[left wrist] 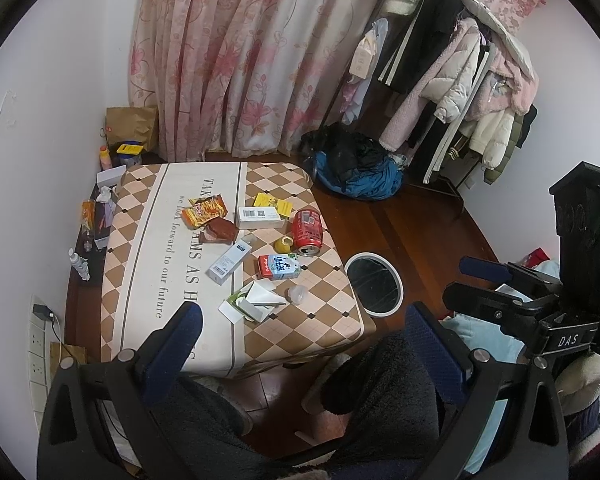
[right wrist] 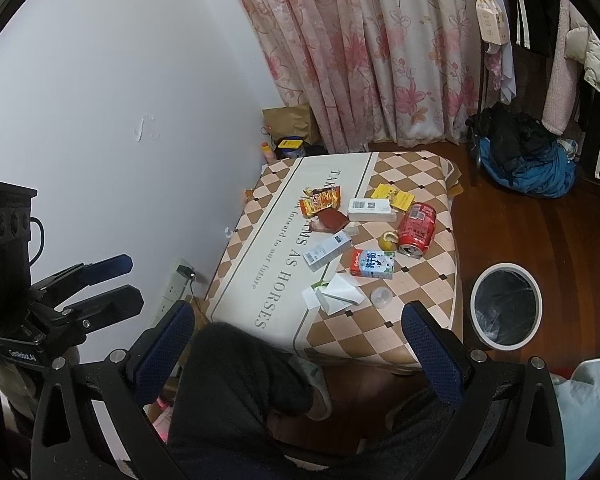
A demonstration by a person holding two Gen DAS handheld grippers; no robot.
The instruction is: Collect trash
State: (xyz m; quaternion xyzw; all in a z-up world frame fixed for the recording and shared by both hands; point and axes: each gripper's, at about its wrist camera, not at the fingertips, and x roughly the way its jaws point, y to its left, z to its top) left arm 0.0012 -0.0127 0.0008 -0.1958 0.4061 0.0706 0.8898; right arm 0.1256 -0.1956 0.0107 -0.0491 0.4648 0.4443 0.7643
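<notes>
Trash lies on a small table with a checked cloth (left wrist: 148, 208) (right wrist: 380, 336): a red soda can (left wrist: 307, 227) (right wrist: 417, 225) on its side, a milk carton (left wrist: 279, 267) (right wrist: 373, 264), snack wrappers (left wrist: 204, 211) (right wrist: 320, 201), a long white box (left wrist: 229, 263) (right wrist: 326, 251), torn white paper (left wrist: 252, 302) (right wrist: 337, 293) and a small clear cup (left wrist: 297, 294) (right wrist: 381, 297). A white bin (left wrist: 374, 284) (right wrist: 505, 306) with a black liner stands on the floor right of the table. My left gripper (left wrist: 304, 332) and right gripper (right wrist: 296, 332) are both open and empty, held back from the table's near edge.
A flat white box (left wrist: 259, 217) and yellow packet (left wrist: 273, 202) lie at the table's far side, a yellow fruit peel (left wrist: 284, 244) by the can. Pink curtains (left wrist: 236, 56), a clothes rack (left wrist: 452, 72) and a blue clothes pile (left wrist: 360, 172) stand behind. My legs are below the grippers.
</notes>
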